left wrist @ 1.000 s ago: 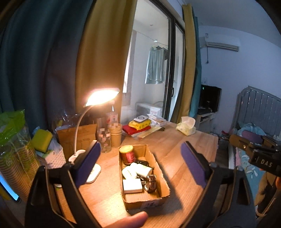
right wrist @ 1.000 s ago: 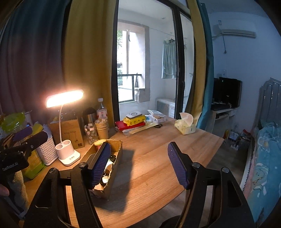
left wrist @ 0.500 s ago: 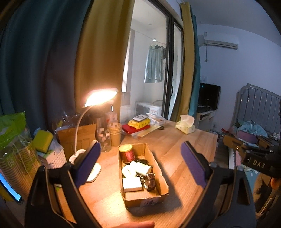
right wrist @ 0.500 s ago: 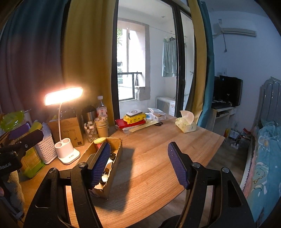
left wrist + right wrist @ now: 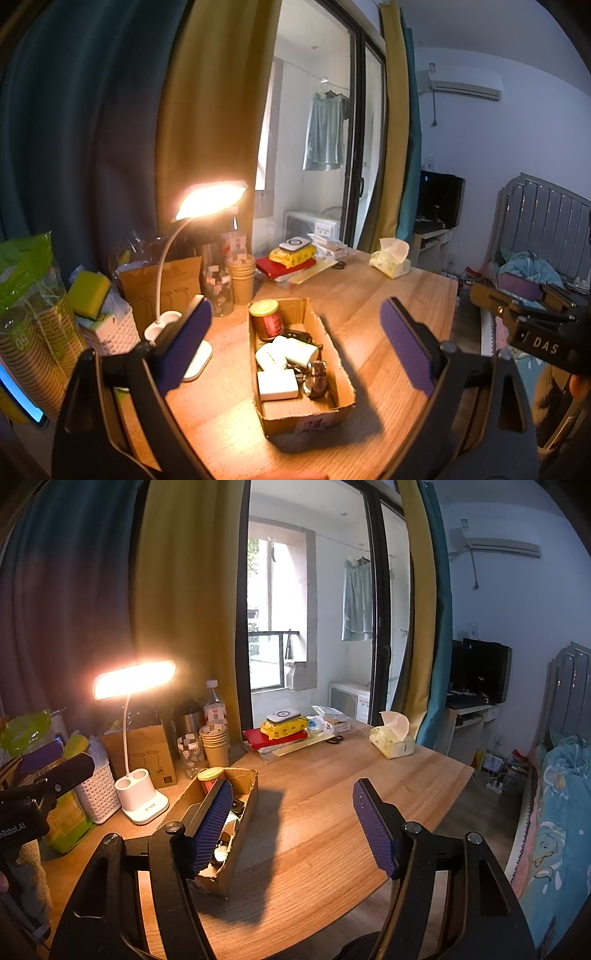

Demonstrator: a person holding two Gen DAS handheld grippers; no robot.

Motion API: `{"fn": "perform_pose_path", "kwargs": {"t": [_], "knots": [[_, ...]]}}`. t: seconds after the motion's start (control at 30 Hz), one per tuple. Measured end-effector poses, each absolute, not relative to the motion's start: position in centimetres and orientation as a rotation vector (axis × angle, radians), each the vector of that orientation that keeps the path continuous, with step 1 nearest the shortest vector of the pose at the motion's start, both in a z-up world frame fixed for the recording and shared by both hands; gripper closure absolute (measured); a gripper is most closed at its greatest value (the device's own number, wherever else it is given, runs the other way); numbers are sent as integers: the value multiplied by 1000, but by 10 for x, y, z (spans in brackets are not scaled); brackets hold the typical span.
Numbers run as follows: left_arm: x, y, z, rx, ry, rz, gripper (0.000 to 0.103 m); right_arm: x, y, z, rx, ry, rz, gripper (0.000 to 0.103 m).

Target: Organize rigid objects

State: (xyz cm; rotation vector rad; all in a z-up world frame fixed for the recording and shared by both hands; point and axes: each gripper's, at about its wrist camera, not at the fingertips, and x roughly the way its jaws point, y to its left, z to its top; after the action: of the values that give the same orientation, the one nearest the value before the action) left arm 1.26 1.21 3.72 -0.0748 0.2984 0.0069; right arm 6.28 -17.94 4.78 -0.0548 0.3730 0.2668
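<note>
Both the left claw (image 5: 295, 343) and the right claw (image 5: 291, 827) hang spread apart and empty above the bench (image 5: 369, 295). The cardboard box (image 5: 345, 380) holds the red tin (image 5: 265, 319), white adapters (image 5: 286, 354) and a watch (image 5: 317, 374). That fits either a sort about to be unpacked or one just gathered in, so no next move is settled.

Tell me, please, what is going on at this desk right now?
A person holds a hand-held gripper in each hand above a wooden desk. The left hand-held gripper and the right hand-held gripper are both open and hold nothing. Below the left one sits a cardboard box holding a red tin, white adapters and a watch. The scene fits sorting already finished or the box about to be emptied.
</note>
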Motion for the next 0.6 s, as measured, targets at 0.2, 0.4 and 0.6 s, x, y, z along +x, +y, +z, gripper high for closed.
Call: {"fn": "perform_pose_path", "kwargs": {"t": [0.2, 0.4, 0.6], "knots": [[13, 12, 37, -74, 300, 7, 9, 63, -179, 48, -56, 372, 267, 32], [13, 12, 36, -75, 301, 6, 9, 63, -179, 48, -56, 375, 266, 32], [12, 11, 35, -73, 302, 3, 9, 64, -179, 47, -57, 378, 267, 32]]}}
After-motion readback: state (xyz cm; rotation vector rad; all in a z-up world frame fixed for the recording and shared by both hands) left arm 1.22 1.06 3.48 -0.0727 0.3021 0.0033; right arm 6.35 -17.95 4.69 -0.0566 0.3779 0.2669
